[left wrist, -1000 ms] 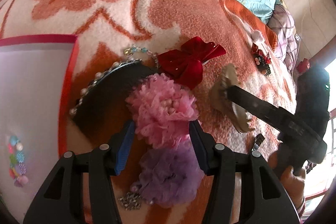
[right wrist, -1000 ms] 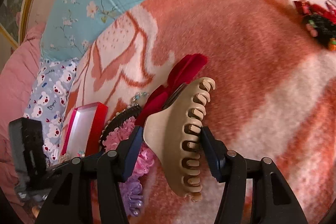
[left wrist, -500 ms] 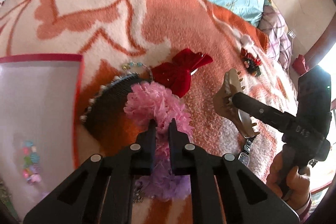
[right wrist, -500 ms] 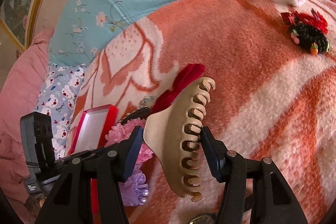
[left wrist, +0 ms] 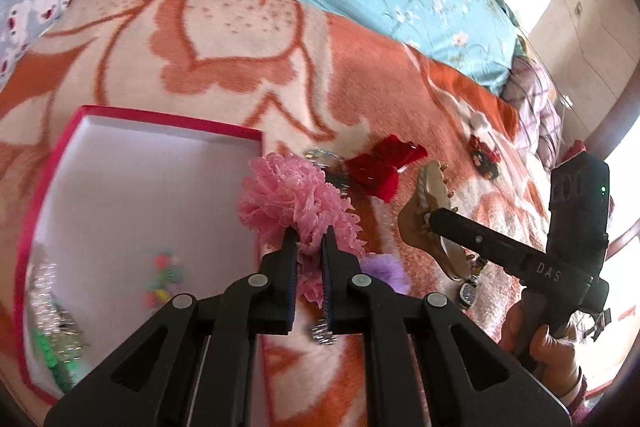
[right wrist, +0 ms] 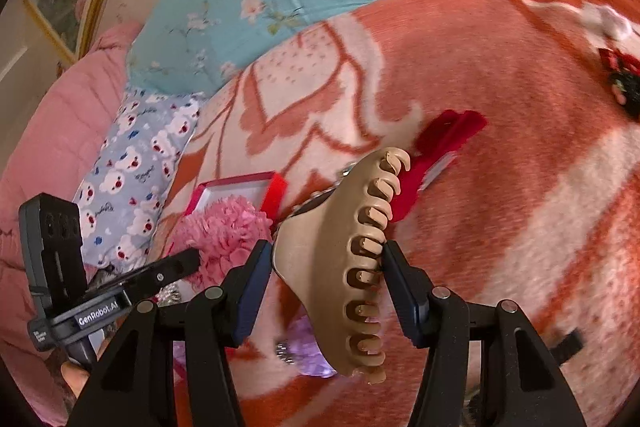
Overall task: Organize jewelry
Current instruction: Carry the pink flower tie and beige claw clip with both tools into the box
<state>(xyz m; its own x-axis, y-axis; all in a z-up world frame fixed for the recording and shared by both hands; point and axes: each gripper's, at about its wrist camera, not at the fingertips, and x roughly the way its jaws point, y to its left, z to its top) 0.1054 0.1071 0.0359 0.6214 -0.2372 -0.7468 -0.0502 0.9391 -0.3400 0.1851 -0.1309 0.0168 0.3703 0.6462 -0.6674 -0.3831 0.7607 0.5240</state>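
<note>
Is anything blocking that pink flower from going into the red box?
Nothing visible does. The left tool holds the pink flower right at the red box rim, and the white floor beside it is bare; small trinkets lie nearer the camera.

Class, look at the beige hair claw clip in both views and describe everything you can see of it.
The claw clip is matte beige, plastic-looking, with a smooth curved back and a row of hooked teeth interlocking along one edge. The right gripper is shut on its body, holding it lengthwise above the orange blanket. The left view shows it beside the red bow.

Orange blanket (left wrist: 248, 39) bears red box (left wrist: 160, 117), red bow (left wrist: 380, 167)
</note>
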